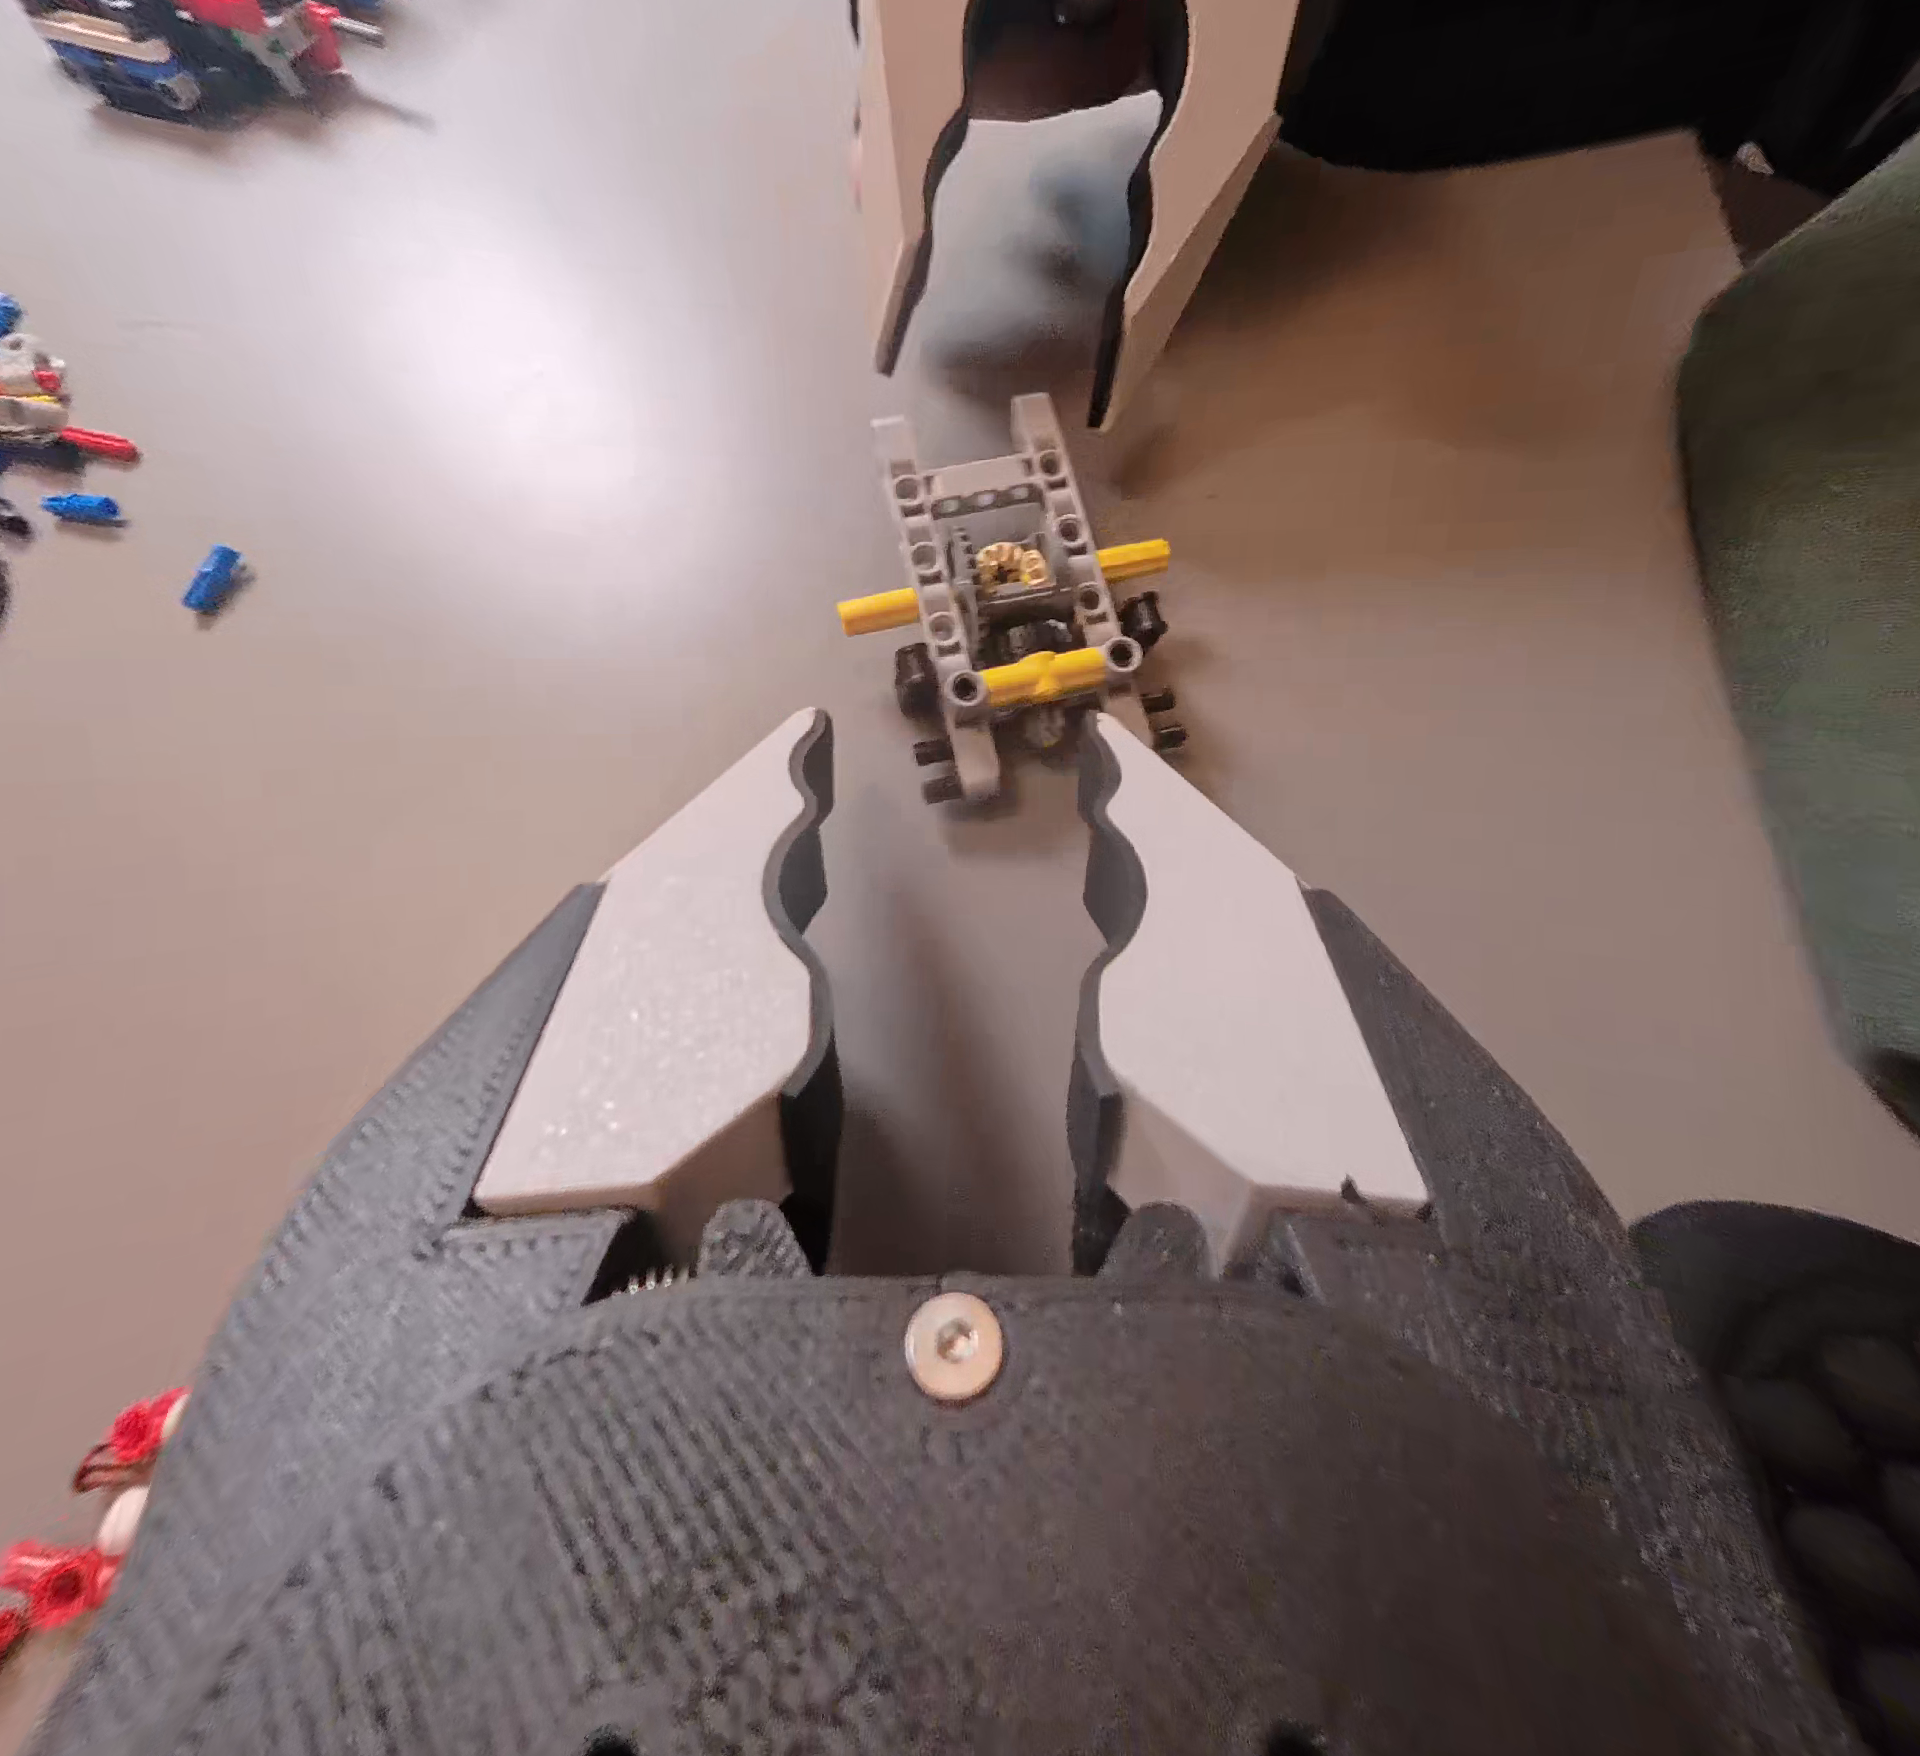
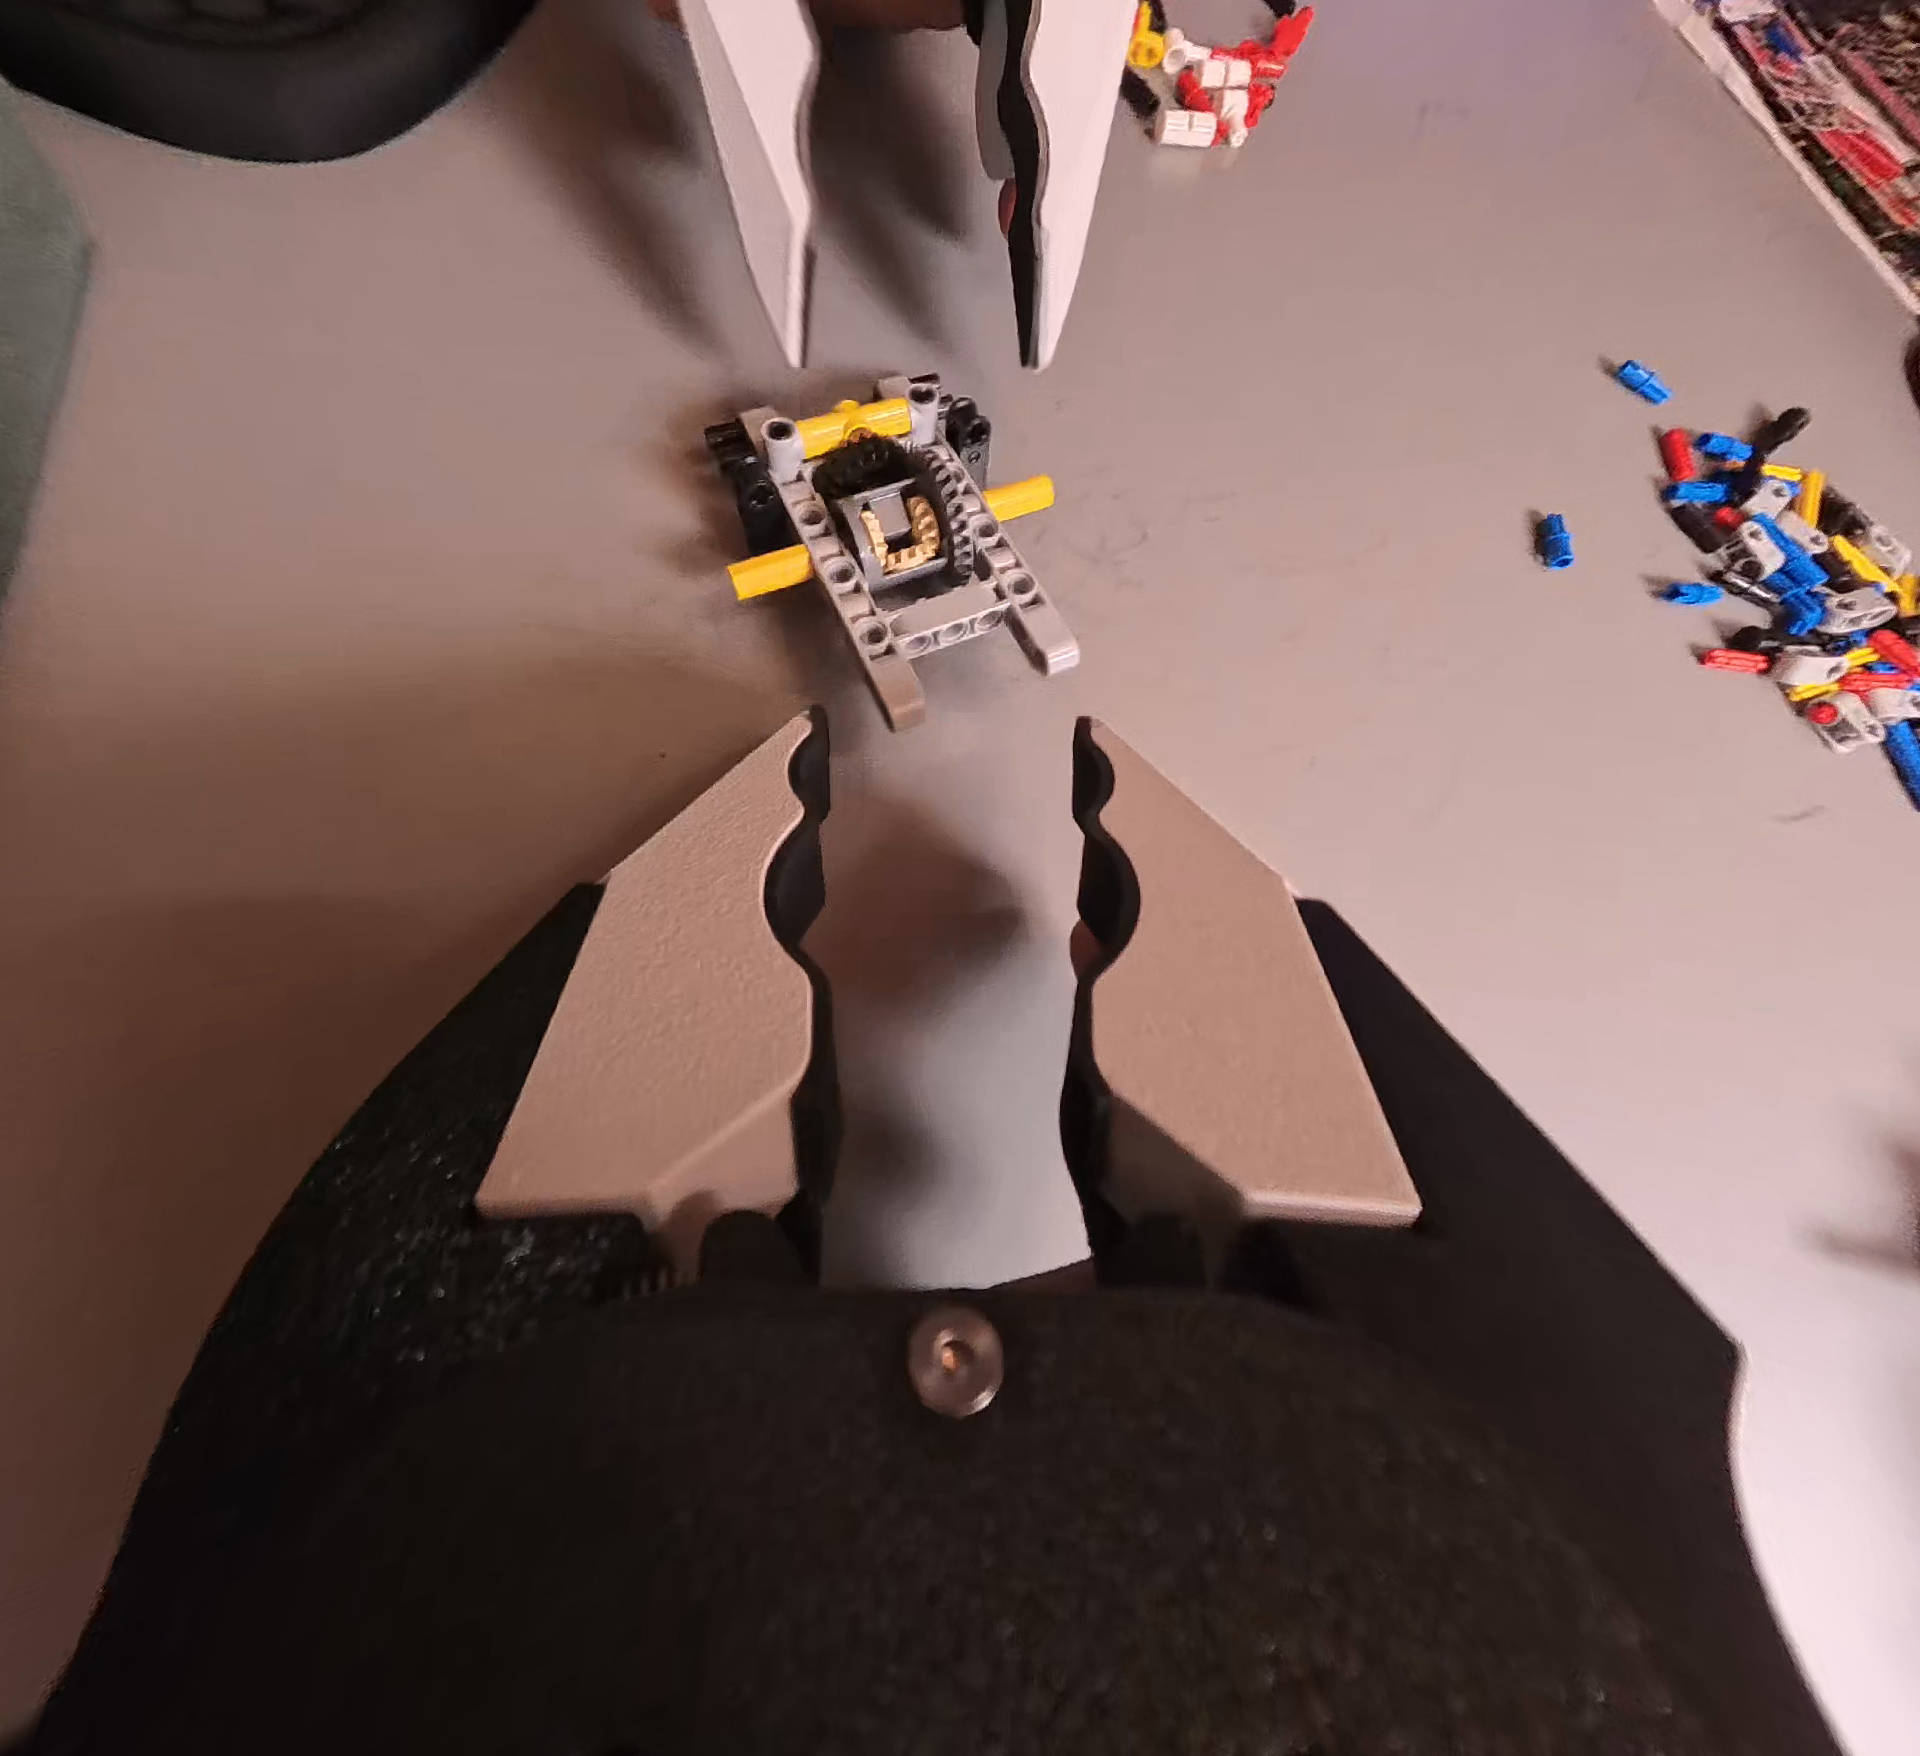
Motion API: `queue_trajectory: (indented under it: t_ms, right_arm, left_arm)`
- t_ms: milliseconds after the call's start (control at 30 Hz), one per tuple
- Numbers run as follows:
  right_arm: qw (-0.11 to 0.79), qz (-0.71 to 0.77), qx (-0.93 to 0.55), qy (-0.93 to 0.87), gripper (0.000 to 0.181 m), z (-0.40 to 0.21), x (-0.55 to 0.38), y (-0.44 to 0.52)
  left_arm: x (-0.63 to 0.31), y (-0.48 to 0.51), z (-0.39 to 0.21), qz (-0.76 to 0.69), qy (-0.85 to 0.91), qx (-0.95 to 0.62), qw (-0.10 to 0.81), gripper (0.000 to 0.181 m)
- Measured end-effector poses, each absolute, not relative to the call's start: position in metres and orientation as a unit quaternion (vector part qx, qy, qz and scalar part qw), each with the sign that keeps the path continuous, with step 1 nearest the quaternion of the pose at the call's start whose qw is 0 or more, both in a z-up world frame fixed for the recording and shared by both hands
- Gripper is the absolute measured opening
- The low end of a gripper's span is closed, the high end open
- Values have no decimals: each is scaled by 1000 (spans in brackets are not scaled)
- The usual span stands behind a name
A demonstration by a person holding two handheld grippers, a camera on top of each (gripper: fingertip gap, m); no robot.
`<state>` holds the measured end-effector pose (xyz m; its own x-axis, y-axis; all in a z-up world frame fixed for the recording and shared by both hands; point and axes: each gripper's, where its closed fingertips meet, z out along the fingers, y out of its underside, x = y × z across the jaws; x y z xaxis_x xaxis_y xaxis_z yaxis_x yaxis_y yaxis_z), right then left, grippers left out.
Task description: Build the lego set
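Two grippers, left gripper [image 1: 954, 750] and right gripper [image 2: 951, 750], both spread wide, empty; gray lego frame [image 2: 894, 527] between: light, rigid; grasp side beams, avoid yellow axles [image 2: 769, 576]

Opposed wrist views share the grey frame [image 1: 1013, 605].

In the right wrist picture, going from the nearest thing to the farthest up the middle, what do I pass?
right gripper → grey lego frame with yellow axles → left gripper, both grippers open and empty.
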<state>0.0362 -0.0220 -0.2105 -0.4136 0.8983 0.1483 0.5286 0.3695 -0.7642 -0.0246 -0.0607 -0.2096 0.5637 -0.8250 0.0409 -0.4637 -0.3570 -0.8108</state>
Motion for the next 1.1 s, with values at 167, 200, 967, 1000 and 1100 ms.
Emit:
queue_trajectory:
  t_ms: [167,200,967,1000,1100]
  right_arm:
    - [282,346,-454,-771,59,-206,32,-24]
    - [280,352,-450,-771,62,-207,28,-24]
    - [266,315,-494,-766,42,-218,44,-2]
    - [267,316,-493,-766,42,-218,41,-4]
    - [273,326,-493,-759,43,-217,29,-10]
  left_arm:
    - [-12,-71,-222,-220,428,-801,356,69]
    - [-9,-71,-225,-214,435,-801,351,70]
    - [3,-30,-226,-200,428,-800,370,57]
    - [0,-32,-227,-200,428,-803,364,57]
    - [-11,-38,-229,-200,429,-814,338,57]
